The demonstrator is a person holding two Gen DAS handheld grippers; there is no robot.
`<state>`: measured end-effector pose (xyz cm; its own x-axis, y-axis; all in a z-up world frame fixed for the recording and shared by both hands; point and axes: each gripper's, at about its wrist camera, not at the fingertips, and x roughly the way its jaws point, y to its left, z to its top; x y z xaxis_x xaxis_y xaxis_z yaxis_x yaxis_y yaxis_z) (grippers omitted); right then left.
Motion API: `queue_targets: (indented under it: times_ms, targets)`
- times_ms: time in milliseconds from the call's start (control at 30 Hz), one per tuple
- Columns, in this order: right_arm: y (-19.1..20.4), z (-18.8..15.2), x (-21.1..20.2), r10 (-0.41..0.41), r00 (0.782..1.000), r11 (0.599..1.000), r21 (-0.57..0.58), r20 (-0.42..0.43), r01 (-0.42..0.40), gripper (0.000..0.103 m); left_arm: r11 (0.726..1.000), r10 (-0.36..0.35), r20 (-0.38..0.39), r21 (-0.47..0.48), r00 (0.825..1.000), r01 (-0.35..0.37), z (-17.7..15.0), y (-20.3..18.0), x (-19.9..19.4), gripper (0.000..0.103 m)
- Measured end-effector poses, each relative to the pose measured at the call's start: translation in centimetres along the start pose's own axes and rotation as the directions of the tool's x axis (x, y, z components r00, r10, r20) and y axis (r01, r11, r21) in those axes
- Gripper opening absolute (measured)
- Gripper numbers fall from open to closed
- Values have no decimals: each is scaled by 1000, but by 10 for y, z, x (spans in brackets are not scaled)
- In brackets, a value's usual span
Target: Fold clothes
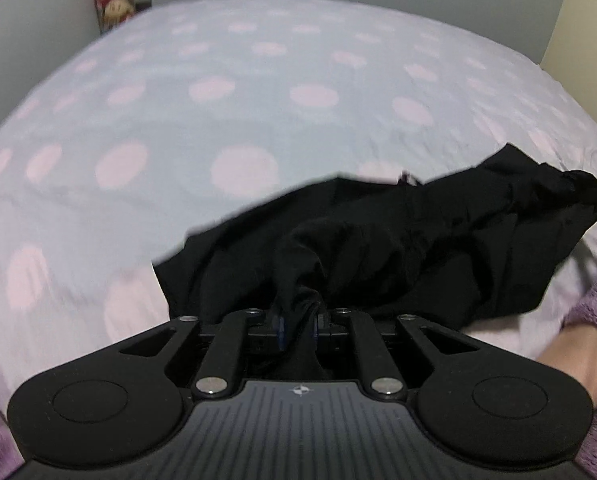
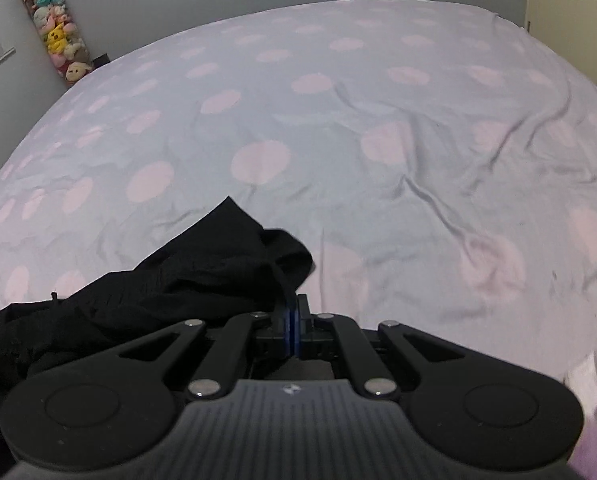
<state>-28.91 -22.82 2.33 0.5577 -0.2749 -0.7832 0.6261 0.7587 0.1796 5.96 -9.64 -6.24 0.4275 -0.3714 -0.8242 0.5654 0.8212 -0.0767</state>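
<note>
Between the blue pads of our left hand-held gripper [image 1: 298,326] a bunched tuck of the black garment [image 1: 378,248] is pinched, the fingers drawn close on the cloth. Our right hand-held gripper [image 2: 292,320] has its pads pressed together on a thin edge of the same garment, near a corner that flops forward beside it. In the left wrist view the right gripper's tip shows far to the right, with the cloth pulled to a point at it, so the garment hangs slung between our two grips just above or brushing the bed [image 1: 218,100]; we cannot tell which.

We judge the fabric light, thin and very limp: it sags, creases deeply and bunches wherever it is not held. It looks matte and not slippery, so a small pinch should keep it, but a bunched grip like the left one may take in more than one layer. Better holds would be along a hem or at corners, kept well apart so the cloth can spread flat. What kind of garment it is we cannot say; it is crumpled, not folded.

Outward lie the pale sheet with pink dots, a fuzzy purple sleeve [image 1: 594,300] at the right, and a column of plush toys [image 2: 58,40] in the far corner.

No brand, label or writing can be read; each gripper body bears only a small round emblem.
</note>
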Motion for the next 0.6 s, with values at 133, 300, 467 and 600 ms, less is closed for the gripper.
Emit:
queue_targets:
  times_ms: [133, 300, 467, 600]
  targets:
    - [12, -6, -17, -12, 999, 999, -45, 39, 14, 15, 999, -28, -21, -32, 999, 28, -9, 5, -4, 23]
    - [24, -8, -41, 3, 997, 996, -88, 75, 3, 33, 997, -72, 73, -23, 995, 74, -2, 11, -34, 44]
    - [55, 12, -42, 76, 995, 982, -181, 65, -63, 45, 999, -54, 145, 4, 988, 54, 22, 10, -46, 47]
    - [88, 27, -13, 133, 990, 973, -197, 38, -123, 45, 997, -73, 147, 14, 986, 72, 38, 1, -25, 46]
